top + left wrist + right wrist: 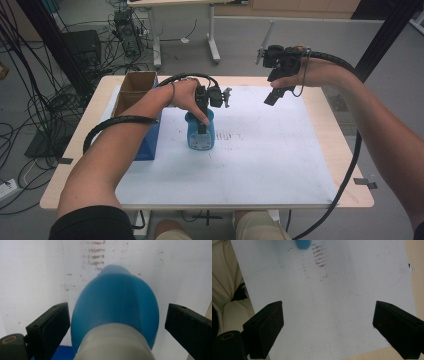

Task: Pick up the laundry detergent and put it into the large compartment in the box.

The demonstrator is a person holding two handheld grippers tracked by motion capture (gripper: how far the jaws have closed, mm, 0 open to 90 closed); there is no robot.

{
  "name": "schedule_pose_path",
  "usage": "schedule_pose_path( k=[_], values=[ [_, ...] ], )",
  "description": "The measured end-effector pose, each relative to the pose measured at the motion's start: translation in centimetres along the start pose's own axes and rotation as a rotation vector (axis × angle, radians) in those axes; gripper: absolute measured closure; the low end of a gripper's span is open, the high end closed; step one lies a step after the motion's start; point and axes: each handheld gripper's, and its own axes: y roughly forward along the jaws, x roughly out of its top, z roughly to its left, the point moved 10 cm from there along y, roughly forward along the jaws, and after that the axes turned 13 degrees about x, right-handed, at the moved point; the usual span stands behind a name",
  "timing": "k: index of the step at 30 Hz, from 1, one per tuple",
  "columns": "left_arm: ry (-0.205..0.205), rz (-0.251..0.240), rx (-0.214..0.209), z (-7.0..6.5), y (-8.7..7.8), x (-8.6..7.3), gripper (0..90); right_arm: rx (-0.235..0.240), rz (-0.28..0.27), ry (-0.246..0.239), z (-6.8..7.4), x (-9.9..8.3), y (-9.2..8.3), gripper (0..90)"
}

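A blue bottle (201, 136) with a white cap end (112, 345) rests on the white mat (270, 160), left of its middle. My left gripper (201, 124) reaches down over it. In the left gripper view the bottle (117, 302) sits between the two spread jaws, with a gap on each side; the left gripper (115, 312) is open. My right gripper (273, 97) hangs in the air over the mat's far right part, open and holding nothing. In the right gripper view its jaws (328, 312) frame bare mat, and the bottle's blue end (303, 243) peeks in at the top edge.
A blue box (149, 142) stands just left of the bottle, with an open cardboard box (134, 89) behind it at the table's back left. Reddish smudges (231, 135) mark the mat. The wooden table edge (345, 145) borders the mat on the right.
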Motion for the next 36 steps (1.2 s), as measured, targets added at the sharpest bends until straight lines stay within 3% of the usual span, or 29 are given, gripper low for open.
schedule_pose_path(
  k=[36],
  values=[
    [-0.009, -0.013, 0.002, 0.06, -0.18, -0.32, 6.8, 0.005, 0.018, 0.003, -0.20, 0.33, 0.35, 9.9]
  ],
)
